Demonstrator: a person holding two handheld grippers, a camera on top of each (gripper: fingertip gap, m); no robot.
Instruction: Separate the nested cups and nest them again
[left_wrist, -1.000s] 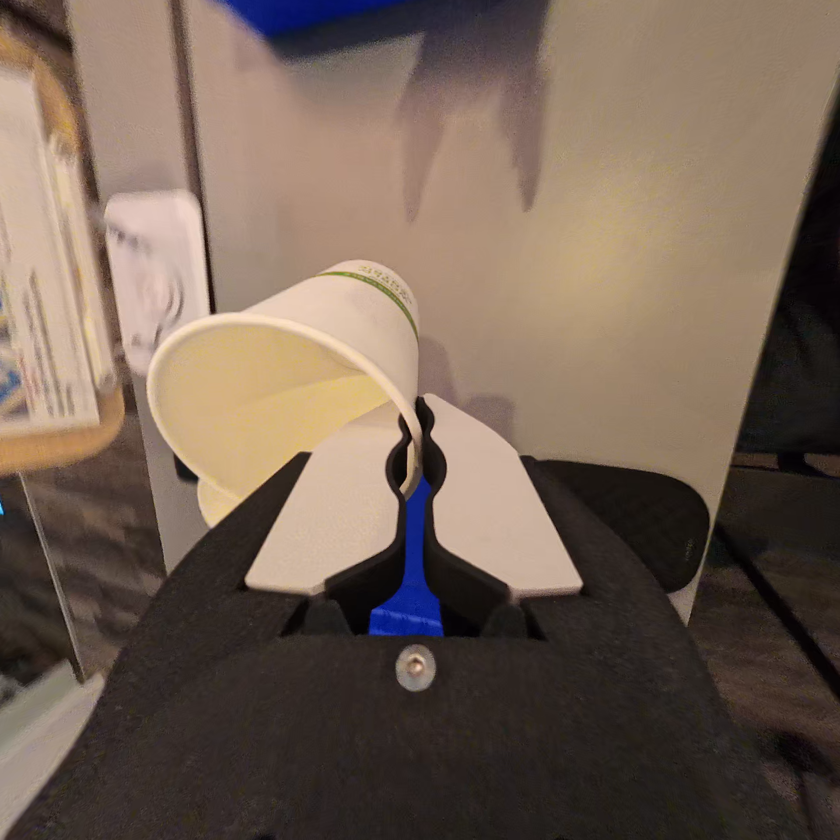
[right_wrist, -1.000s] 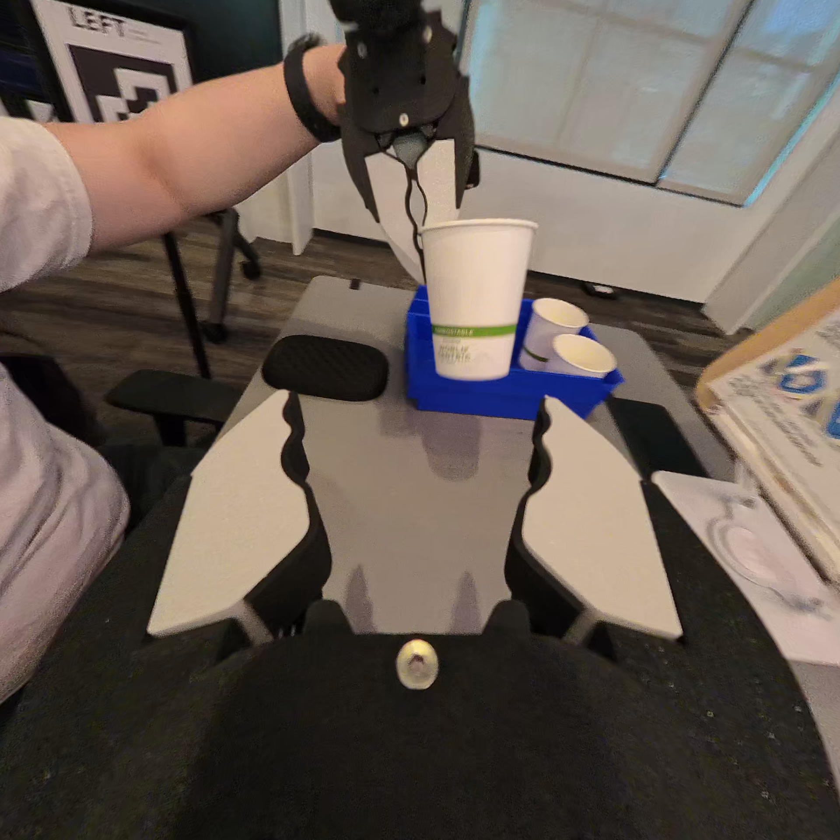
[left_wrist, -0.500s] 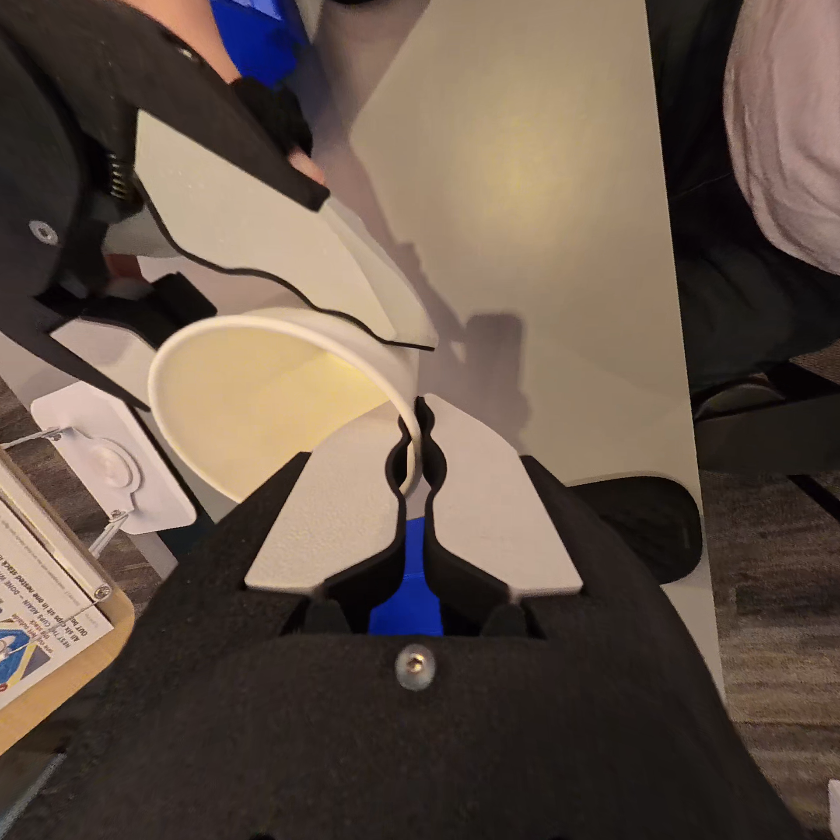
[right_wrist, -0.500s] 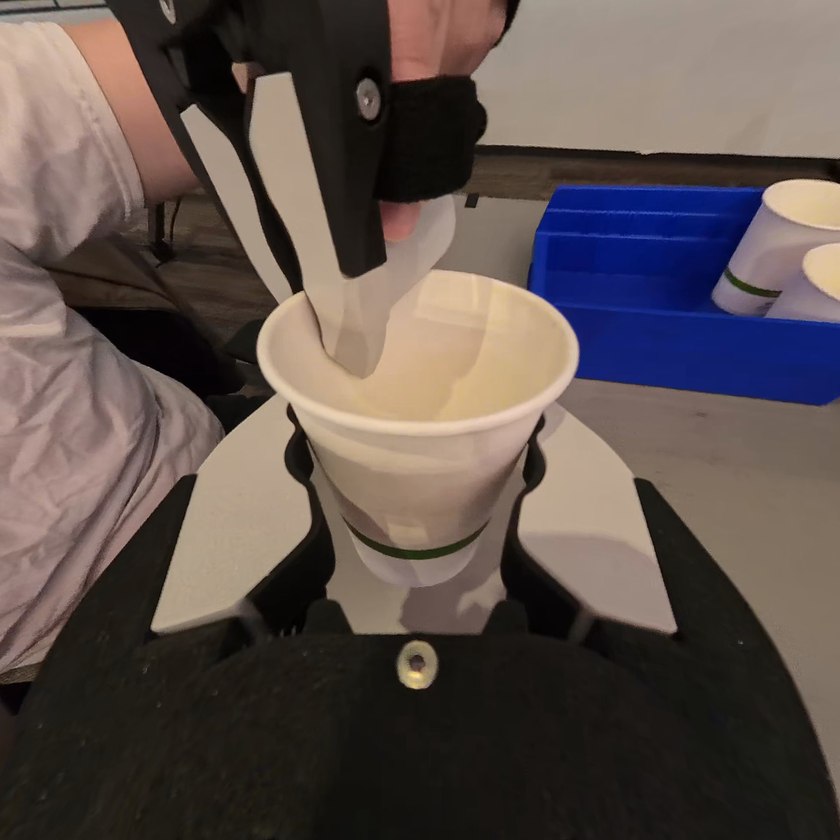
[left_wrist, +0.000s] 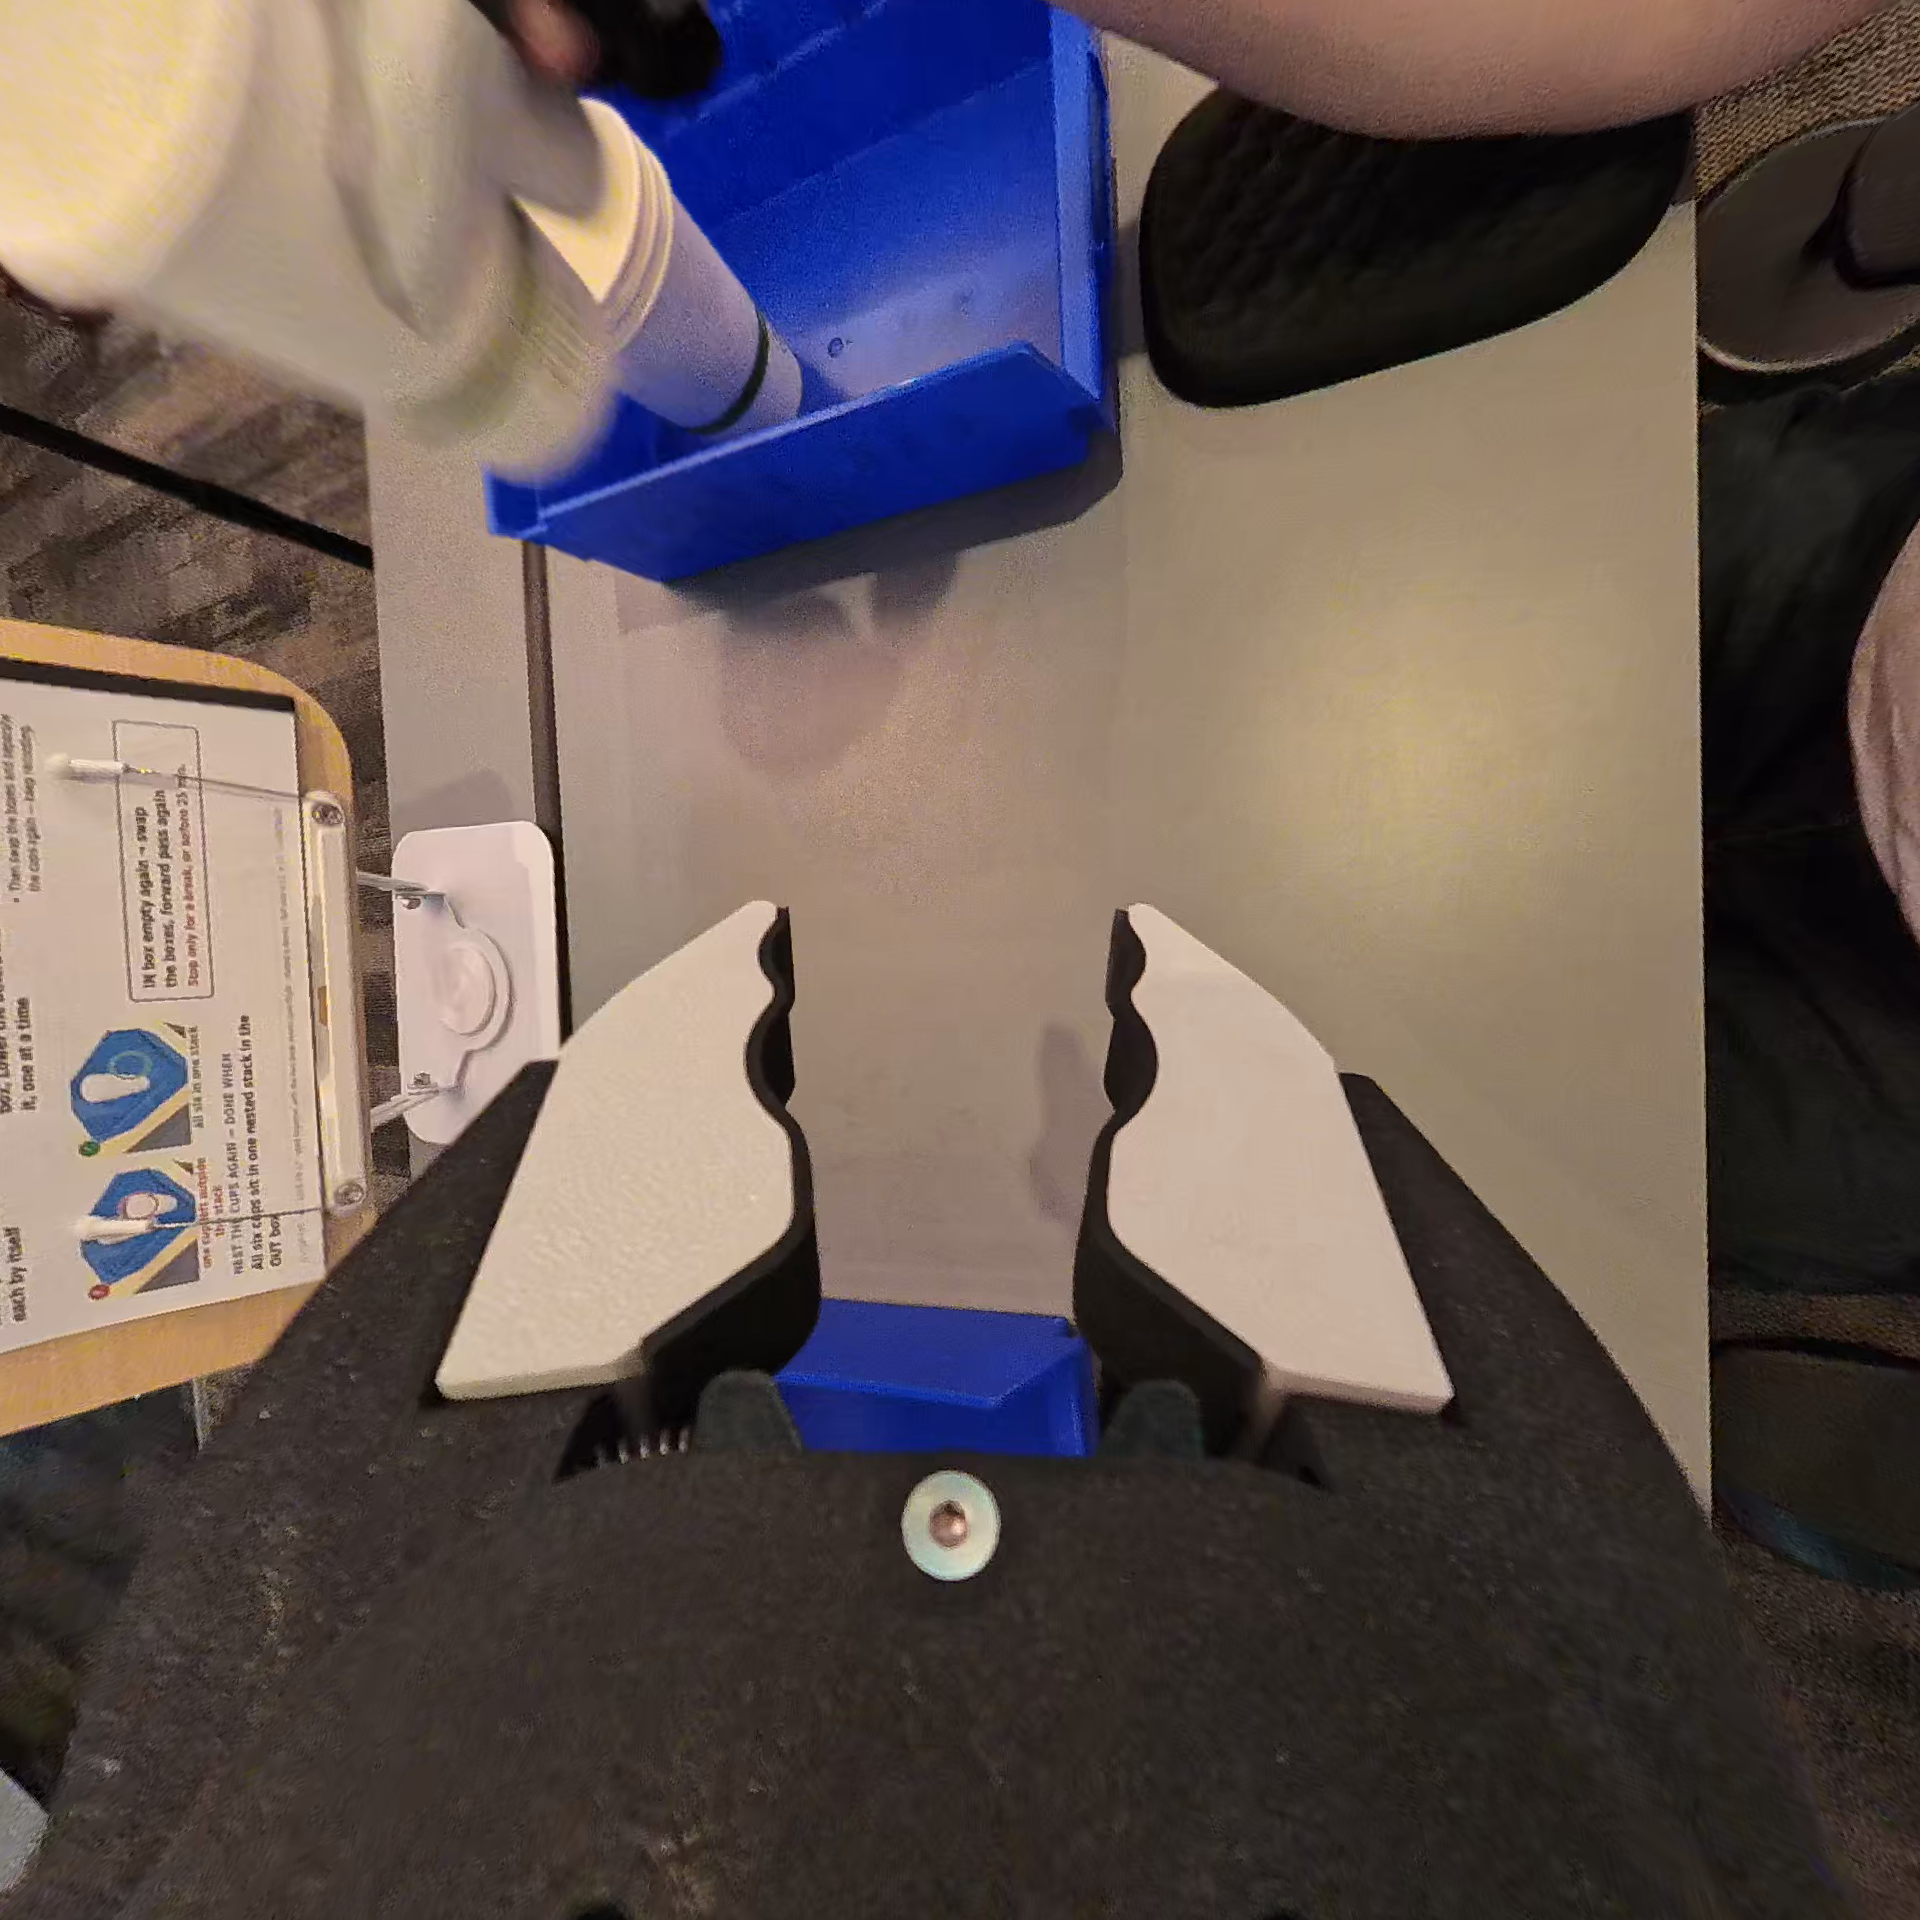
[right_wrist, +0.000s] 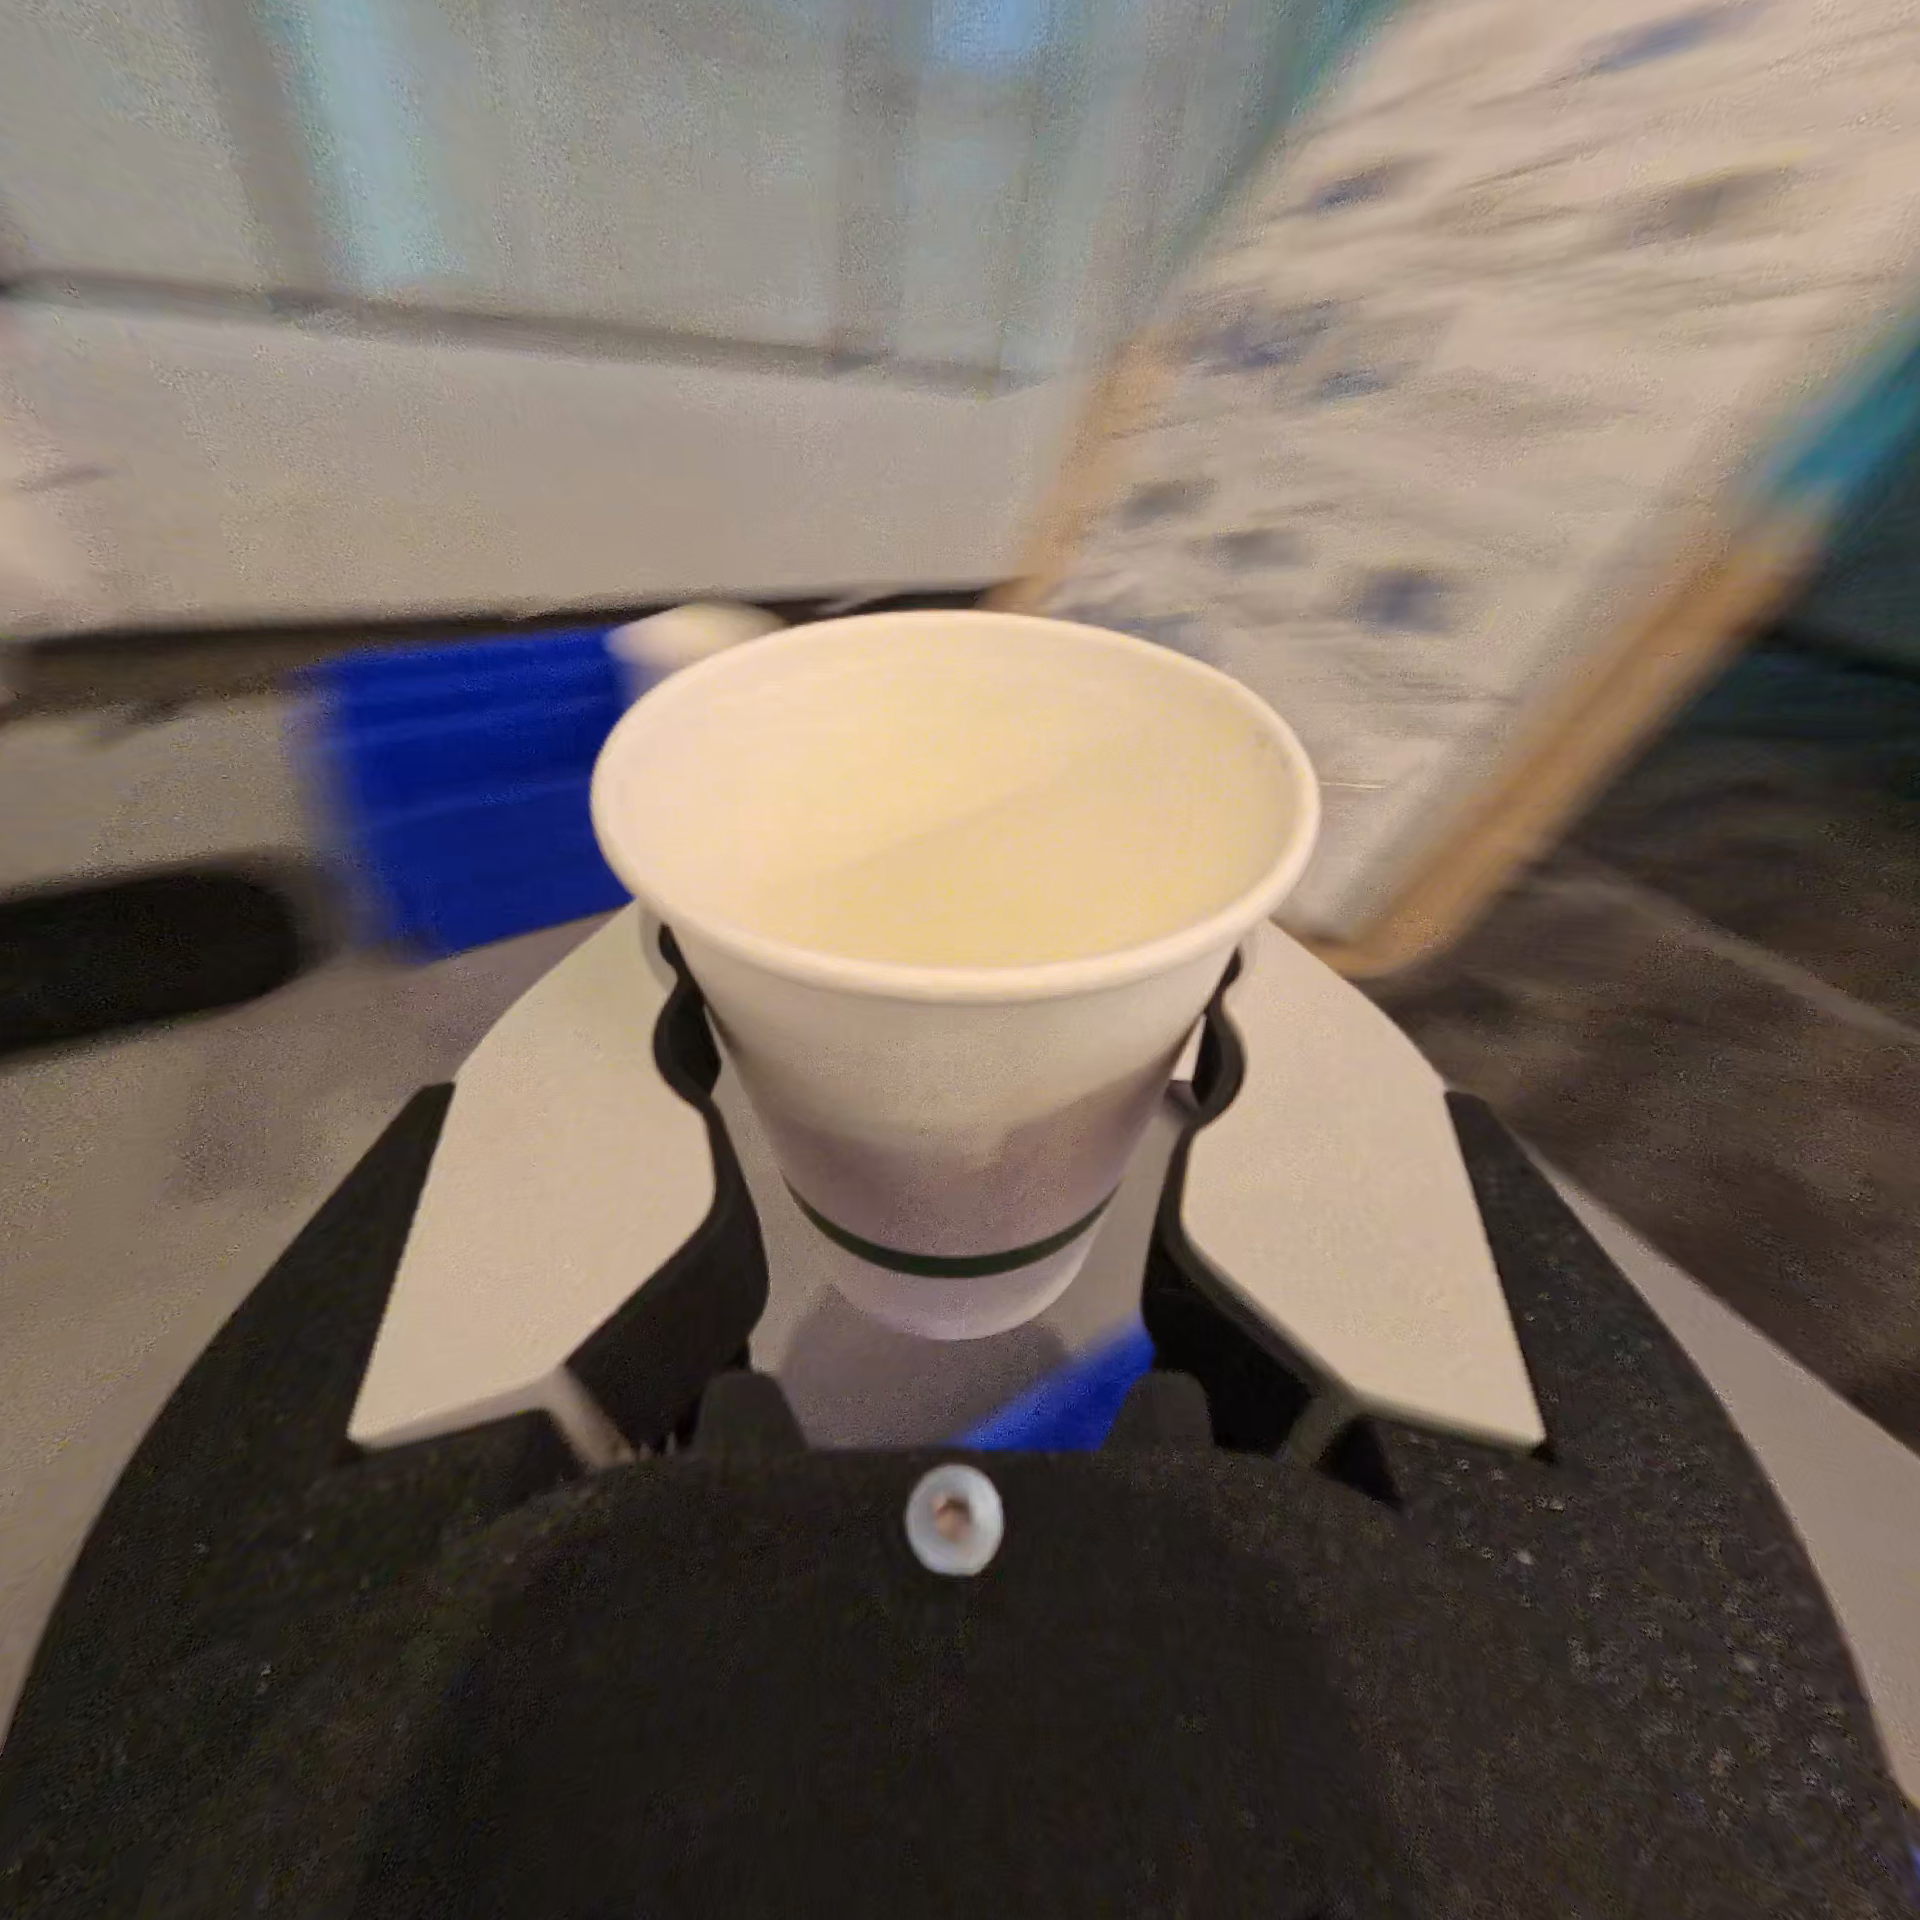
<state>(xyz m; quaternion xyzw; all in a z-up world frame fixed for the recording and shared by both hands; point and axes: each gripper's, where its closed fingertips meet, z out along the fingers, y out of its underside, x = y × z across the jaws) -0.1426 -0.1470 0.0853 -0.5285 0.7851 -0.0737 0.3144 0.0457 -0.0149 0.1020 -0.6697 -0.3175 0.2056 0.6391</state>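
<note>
While the right gripper (right_wrist: 951, 1049) clasps one white paper cup (right_wrist: 951, 935) by its sides, upright above the bench (left_wrist: 1351, 779), the left gripper (left_wrist: 951, 1029) hangs spread and empty. Judging by this, a separated cup is being carried toward the blue bin (left_wrist: 914, 312) holding other cups (left_wrist: 686, 312); next comes lowering it in squarely.

Between our left gripper (left_wrist: 945, 997)'s spread fingers we see bare grey table (left_wrist: 1351, 790), and the open stretch runs forward to the blue bin (left_wrist: 831, 488) at the far end. Nested cups (left_wrist: 686, 312) lean inside that bin, and a blurred pale shape fills the upper left corner above them. To the left, a white holder (left_wrist: 468, 977) and a clipboard (left_wrist: 156, 997) crowd the table's edge. A black pad (left_wrist: 1382, 239) sits just right of the bin. Our right gripper (right_wrist: 951, 997) has its gap filled by a white cup (right_wrist: 951, 935); beyond it, blurred, stand another blue bin (right_wrist: 457, 790) and a tilted board (right_wrist: 1507, 436).
</note>
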